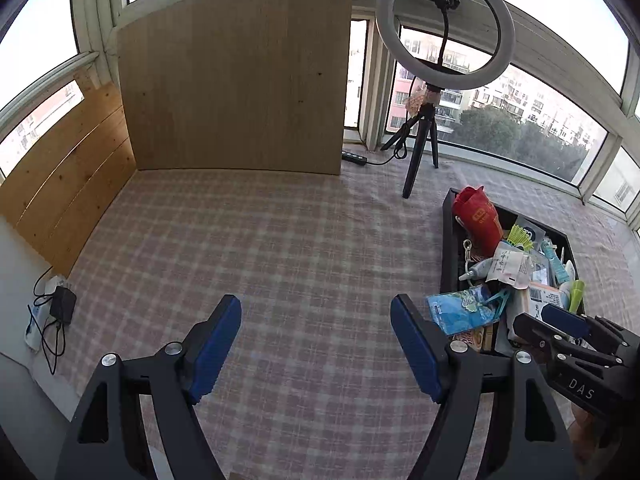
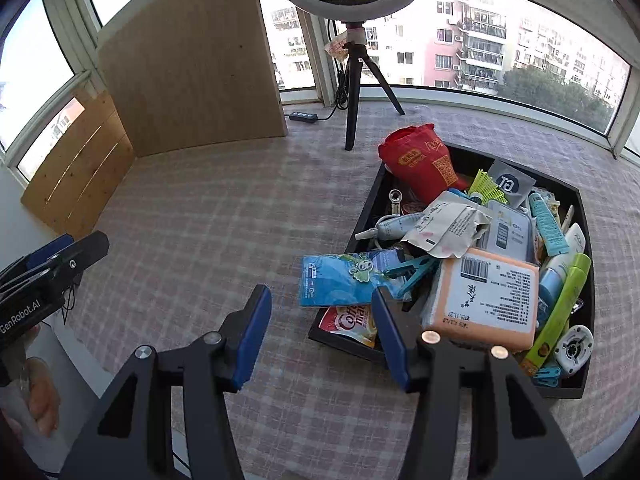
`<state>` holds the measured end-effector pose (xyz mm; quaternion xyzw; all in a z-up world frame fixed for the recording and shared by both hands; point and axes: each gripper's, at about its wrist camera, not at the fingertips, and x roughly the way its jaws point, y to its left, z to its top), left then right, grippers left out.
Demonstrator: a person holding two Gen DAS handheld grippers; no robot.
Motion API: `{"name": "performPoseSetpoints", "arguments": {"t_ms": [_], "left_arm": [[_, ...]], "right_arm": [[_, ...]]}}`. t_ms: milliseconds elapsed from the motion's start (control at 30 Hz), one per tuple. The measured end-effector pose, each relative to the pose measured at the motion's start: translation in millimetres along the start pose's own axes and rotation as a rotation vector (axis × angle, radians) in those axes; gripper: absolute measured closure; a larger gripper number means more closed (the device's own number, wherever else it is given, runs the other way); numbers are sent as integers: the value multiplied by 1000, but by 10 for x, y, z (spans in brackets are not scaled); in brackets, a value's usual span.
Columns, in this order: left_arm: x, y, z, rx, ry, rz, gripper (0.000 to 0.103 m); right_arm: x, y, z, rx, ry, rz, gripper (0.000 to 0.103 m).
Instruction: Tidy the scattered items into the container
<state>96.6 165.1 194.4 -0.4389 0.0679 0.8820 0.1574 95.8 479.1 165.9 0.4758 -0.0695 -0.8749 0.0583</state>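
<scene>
A black tray [image 2: 585, 216] piled with small items stands on the checked cloth [image 1: 280, 240]. In it lie a red bag [image 2: 420, 160], a crumpled white packet [image 2: 444, 228], an orange tissue pack [image 2: 488, 300] and a green tube [image 2: 560, 312]. A blue packet [image 2: 340, 280] overhangs the tray's near-left rim above a coffee sachet [image 2: 352, 322]. My right gripper [image 2: 320, 300] hangs open over the cloth just left of that corner, with nothing between its fingers. My left gripper [image 1: 316, 312] is open and empty over bare cloth, left of the tray [image 1: 448, 240].
A ring light on a tripod [image 1: 444, 28] stands behind the tray, with a power strip [image 1: 354, 158] beside it. A wooden board [image 1: 236, 80] leans at the back, with wooden planks [image 1: 68, 184] on the left. A charger with cables [image 1: 60, 304] lies at the cloth's left edge.
</scene>
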Motion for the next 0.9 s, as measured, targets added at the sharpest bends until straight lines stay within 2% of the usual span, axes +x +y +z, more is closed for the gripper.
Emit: {"name": "performPoseSetpoints", "arguments": {"t_ms": [267, 500, 700, 833, 900], "left_arm": [[-27, 440, -171, -101, 36, 62, 27], [63, 699, -209, -163, 68, 65, 27], [215, 829, -189, -172, 100, 59, 26], [237, 881, -143, -148, 62, 71, 26], [291, 938, -109, -153, 71, 64, 25]], "right_arm": [[241, 580, -16, -101, 52, 87, 51], [409, 873, -15, -145, 87, 105, 51], [532, 1015, 11, -152, 107, 95, 51], [614, 1082, 59, -150, 114, 83, 51], [664, 1108, 77, -141, 119, 81, 51]]}}
